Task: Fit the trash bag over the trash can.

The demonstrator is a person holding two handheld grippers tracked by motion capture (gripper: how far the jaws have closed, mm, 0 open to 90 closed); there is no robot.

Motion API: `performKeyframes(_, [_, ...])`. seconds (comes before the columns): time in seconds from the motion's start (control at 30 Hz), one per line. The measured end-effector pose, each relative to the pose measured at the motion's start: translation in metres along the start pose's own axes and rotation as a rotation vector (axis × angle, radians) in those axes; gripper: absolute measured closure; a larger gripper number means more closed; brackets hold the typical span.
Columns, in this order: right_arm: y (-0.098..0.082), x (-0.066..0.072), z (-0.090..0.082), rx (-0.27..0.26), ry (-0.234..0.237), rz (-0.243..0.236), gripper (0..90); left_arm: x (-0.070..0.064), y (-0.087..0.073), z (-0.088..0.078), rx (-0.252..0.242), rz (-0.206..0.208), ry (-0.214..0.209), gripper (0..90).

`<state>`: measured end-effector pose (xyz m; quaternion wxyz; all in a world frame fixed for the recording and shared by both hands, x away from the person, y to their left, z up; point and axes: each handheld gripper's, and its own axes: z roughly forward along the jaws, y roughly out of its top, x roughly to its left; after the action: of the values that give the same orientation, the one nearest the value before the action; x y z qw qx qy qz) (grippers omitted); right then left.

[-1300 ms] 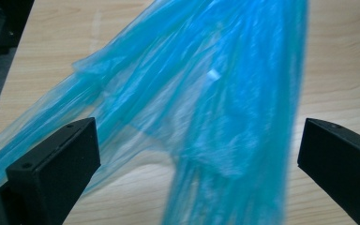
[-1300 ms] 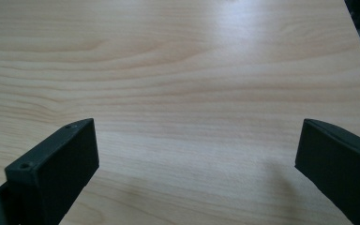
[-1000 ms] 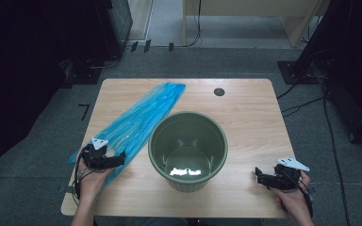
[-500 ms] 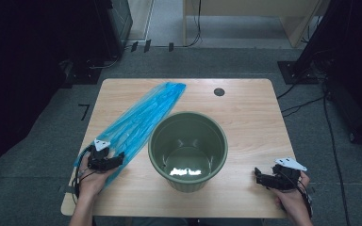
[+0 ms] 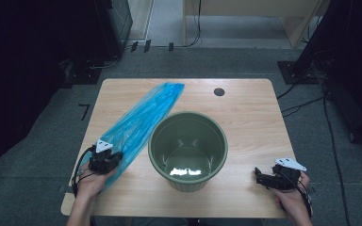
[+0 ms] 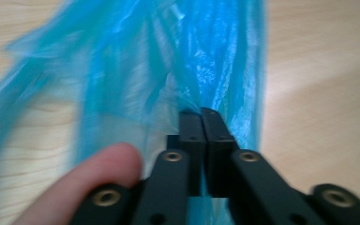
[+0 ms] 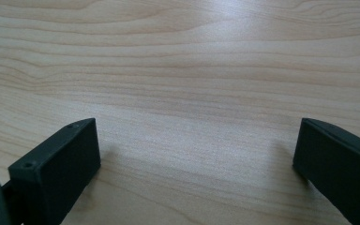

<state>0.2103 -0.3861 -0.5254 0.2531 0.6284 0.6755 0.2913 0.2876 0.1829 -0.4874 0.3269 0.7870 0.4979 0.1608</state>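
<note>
Blue plastic bag [image 5: 139,123], thin and crinkled, lies flat along the left side of my wooden table [image 5: 245,117], running on a slant from the far middle down to the near left edge. Its near end is pinched in my left gripper [image 5: 115,157]: the jaws have just been closing and in the left gripper view they stand pressed together with the blue film [image 6: 215,61] gathered between the pads [image 6: 191,131], and one fingertip of my left hand [image 6: 93,183] shows beside the linkage. The bag's right edge runs just beside the green plastic bucket [image 5: 188,149], which stands upright and open in the middle of the table, light glinting off its bare bottom. My right gripper [image 5: 260,176] rests well apart from both, low on the table near its right front corner, jaws spread wide over bare wood [image 7: 192,93] with nothing between them. A small dark round hole [image 5: 219,92] sits in the tabletop toward the far right.
</note>
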Motion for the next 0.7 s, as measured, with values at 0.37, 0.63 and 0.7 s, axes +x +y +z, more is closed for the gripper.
performKeyframes(0.37, [0.001,0.001,0.001,-0.001,-0.002,0.000,0.6,0.001,0.014,0.001,-0.133,-0.070,0.054,5.2])
performKeyframes(0.63, [0.001,0.001,0.001,-0.001,-0.002,-0.001,0.6,0.007,0.017,0.036,-0.059,-0.100,0.152,0.0])
performKeyframes(0.7, [0.001,0.001,0.001,-0.001,-0.003,-0.001,0.6,0.009,0.016,0.040,-0.040,-0.103,0.133,0.0])
